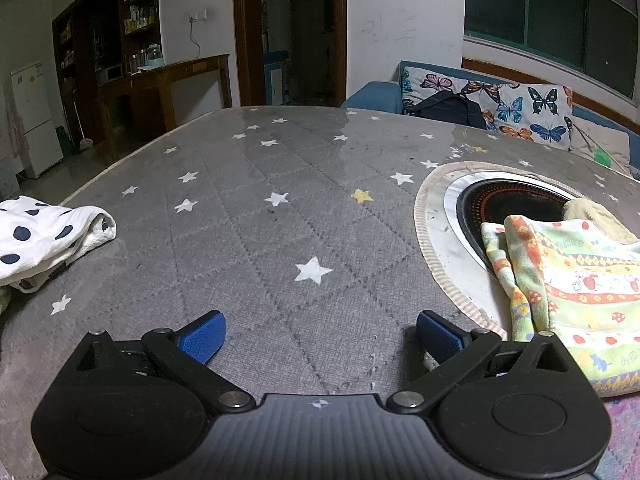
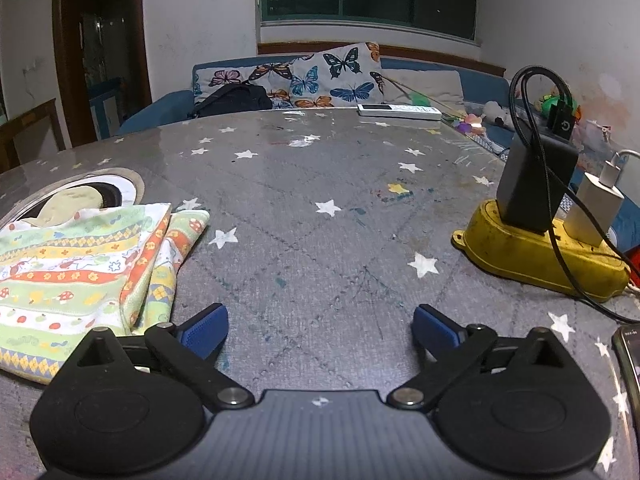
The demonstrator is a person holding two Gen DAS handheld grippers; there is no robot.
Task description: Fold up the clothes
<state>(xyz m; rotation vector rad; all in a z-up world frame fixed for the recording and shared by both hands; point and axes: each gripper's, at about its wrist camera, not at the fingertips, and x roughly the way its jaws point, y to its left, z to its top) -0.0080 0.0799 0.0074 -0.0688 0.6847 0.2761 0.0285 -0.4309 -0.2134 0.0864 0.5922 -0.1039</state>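
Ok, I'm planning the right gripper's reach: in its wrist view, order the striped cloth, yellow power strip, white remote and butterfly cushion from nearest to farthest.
From the right gripper:
1. Striped cloth, folded, close on the left.
2. Yellow power strip, right side, holding chargers.
3. White remote, at the table's far edge.
4. Butterfly cushion, on the sofa beyond the table.

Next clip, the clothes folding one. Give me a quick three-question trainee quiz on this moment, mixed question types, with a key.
1. True or false: the left gripper is shut on the striped cloth.
2. Which cloth partly covers the round cooktop? A) the spotted cloth B) the striped cloth C) neither
3. Fill in: the black charger stands on a yellow ____.

Key: 1. False: both it and the right gripper are open, holding nothing. 2. B. 3. power strip.
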